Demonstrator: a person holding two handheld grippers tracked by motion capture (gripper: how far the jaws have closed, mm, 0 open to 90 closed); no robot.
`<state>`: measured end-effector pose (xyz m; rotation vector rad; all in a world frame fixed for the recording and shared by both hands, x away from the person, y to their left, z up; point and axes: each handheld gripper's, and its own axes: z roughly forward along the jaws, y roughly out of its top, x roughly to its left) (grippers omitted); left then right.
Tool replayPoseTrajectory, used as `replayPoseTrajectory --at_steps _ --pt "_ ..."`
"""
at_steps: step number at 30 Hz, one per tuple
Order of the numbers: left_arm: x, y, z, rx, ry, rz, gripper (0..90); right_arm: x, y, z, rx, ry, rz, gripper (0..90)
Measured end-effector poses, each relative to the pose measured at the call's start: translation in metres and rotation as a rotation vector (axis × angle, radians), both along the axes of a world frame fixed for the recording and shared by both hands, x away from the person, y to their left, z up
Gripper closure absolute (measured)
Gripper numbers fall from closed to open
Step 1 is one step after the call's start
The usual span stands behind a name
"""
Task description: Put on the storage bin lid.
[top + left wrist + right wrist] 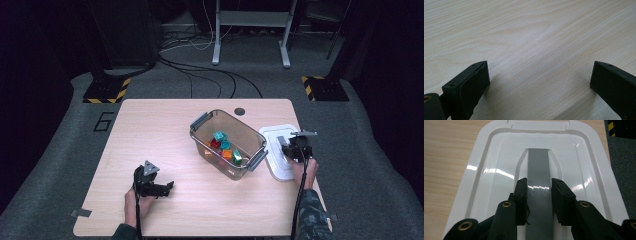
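Holding coloured blocks [224, 146], clear bin [201, 121] open, right hand-held gripper [538, 185] clamping lid handle [538, 165], left hand-held gripper [539, 80] released

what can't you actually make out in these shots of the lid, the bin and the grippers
- Lid, right gripper view: its near end is cut off by the bottom edge and covered by the right gripper, shut on the grey handle.
- Toy blocks in the clear bin, high view: too small to count or name; the bin wall blurs them.
- Left gripper, left gripper view: jaws open over bare table; the right jaw is cut off by the frame edge.
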<state>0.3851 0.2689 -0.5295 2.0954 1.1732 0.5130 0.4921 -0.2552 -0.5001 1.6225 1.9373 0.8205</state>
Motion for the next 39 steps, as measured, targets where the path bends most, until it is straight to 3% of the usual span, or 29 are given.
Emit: replayPoseTrajectory --at_steps 15,21,39 --pt "0.000 0.000 0.000 0.004 0.003 -0.001 3.0 -0.010 -0.004 0.031 0.003 -0.022 0.047 66.7" --pt "-0.001 0.000 0.001 0.006 0.003 -0.001 3.3 -0.013 -0.003 0.044 -0.020 -0.030 0.071 66.8" --pt "-0.001 0.001 0.001 0.006 0.004 -0.003 3.5 -0.017 -0.014 0.074 -0.014 -0.061 0.054 66.8"
